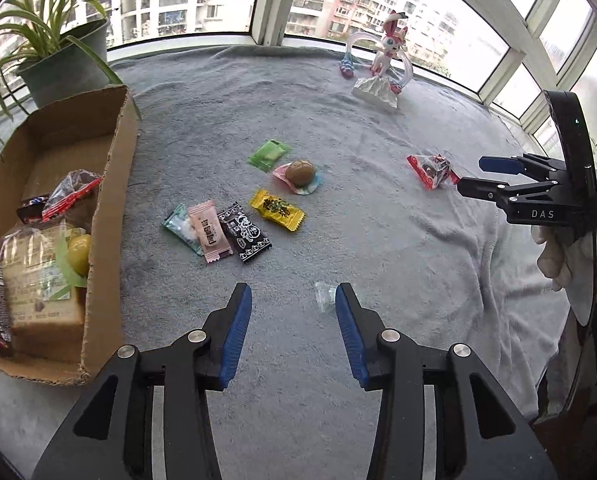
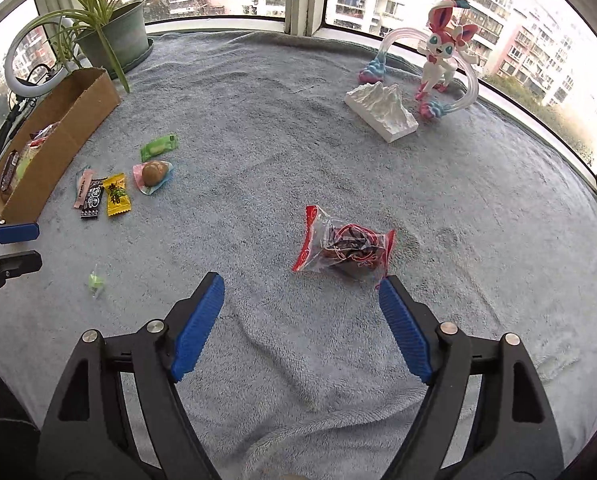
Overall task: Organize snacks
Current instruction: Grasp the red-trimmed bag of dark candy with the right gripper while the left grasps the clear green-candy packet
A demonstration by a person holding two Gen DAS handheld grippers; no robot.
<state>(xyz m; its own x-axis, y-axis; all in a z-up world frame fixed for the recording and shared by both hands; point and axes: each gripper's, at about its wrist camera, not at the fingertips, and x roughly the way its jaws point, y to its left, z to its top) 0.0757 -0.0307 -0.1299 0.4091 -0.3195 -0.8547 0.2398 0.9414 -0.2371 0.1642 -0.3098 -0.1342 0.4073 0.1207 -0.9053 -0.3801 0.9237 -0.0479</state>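
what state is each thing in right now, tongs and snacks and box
left tongs: open, empty
right tongs: open, empty, just short of the red packet
red packet: sealed, lying on the blanket
cardboard box: open-topped, partly filled with snacks
yellow candy: wrapped, loose on the blanket

Grey towel (image 2: pixel 298 128); brown cardboard box (image 1: pixel 110 184); yellow packet (image 1: pixel 277 209), black-and-white patterned packet (image 1: pixel 244 233), pink packet (image 1: pixel 210 232), green packet (image 1: pixel 269 155), red-edged clear packet (image 2: pixel 342 245); blue-padded black tongs (image 2: pixel 300 294).
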